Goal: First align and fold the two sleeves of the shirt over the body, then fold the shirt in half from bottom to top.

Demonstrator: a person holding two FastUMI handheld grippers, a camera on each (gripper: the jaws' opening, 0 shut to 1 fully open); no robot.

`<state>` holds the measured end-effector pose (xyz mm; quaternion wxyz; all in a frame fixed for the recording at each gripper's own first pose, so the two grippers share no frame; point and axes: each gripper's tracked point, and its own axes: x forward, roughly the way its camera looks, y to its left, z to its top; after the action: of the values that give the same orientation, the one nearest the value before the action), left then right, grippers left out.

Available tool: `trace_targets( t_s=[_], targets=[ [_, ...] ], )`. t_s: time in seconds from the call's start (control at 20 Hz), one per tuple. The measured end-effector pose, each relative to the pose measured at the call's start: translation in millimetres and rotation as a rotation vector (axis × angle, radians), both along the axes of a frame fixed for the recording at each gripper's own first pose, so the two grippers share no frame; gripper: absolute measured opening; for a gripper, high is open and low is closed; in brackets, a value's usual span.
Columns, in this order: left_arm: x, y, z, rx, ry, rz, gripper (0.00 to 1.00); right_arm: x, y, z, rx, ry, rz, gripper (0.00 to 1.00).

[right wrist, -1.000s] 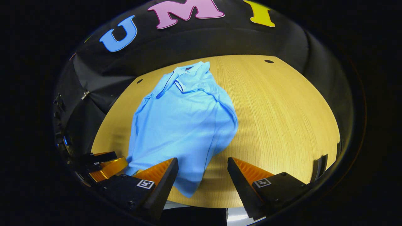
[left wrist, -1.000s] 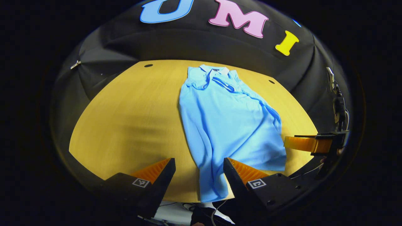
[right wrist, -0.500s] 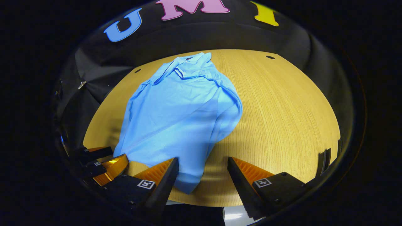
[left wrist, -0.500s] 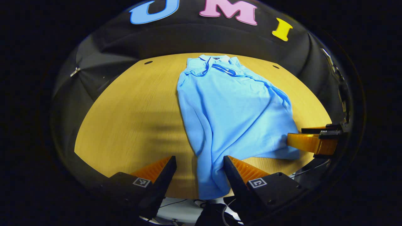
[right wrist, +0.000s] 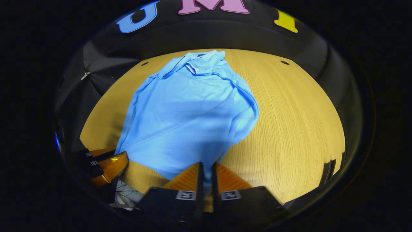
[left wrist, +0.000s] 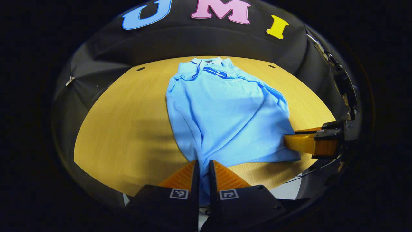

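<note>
Left gripper view looks along the left claw (left wrist: 203, 174), whose two fingers are clenched on the near hem of the shirt (left wrist: 222, 112), a strip of blue cloth pinched between them. Ahead of this claw the shirt lies flat on the wooden bench (left wrist: 128, 122), its collar (left wrist: 207, 61) at the far end, farthest from the fingers, and both sleeves already lie folded in over the body. Off to this claw's right, the right claw (left wrist: 291, 141) shows at the shirt's other near corner, touching the hem.

Right gripper view has the right claw (right wrist: 207, 175) likewise clamped on the shirt's (right wrist: 190, 112) near edge, cloth caught between both fingers. The collar (right wrist: 196, 59) lies far ahead and a little to the left. The left claw (right wrist: 112, 164) sits to the left of this one, just beside the shirt's lower corner, near the bench (right wrist: 289, 122) edge.
</note>
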<state>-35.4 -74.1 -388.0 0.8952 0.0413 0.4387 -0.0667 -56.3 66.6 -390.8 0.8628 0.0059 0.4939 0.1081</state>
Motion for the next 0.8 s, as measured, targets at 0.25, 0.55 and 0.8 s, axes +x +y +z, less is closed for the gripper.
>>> trace_targets(
  t_s=[0.25, 0.55, 0.8],
  targets=[
    [1.1, -0.9, 2.9, -0.047, 0.023, 0.019, 0.07, 1.9, 0.8, 0.4, 0.03, 0.023, 0.03, 0.05],
    [3.1, 0.6, 5.6, -0.034, 0.05, -0.003, 0.06, 5.6, 1.5, 5.6, 0.071, 0.039, 0.007, 0.05],
    [17.3, 0.0, 22.5, -0.066, 0.05, 0.023, 0.06, 27.1, 7.7, 32.2, 0.086, -0.005, 0.031, 0.05]
  ],
)
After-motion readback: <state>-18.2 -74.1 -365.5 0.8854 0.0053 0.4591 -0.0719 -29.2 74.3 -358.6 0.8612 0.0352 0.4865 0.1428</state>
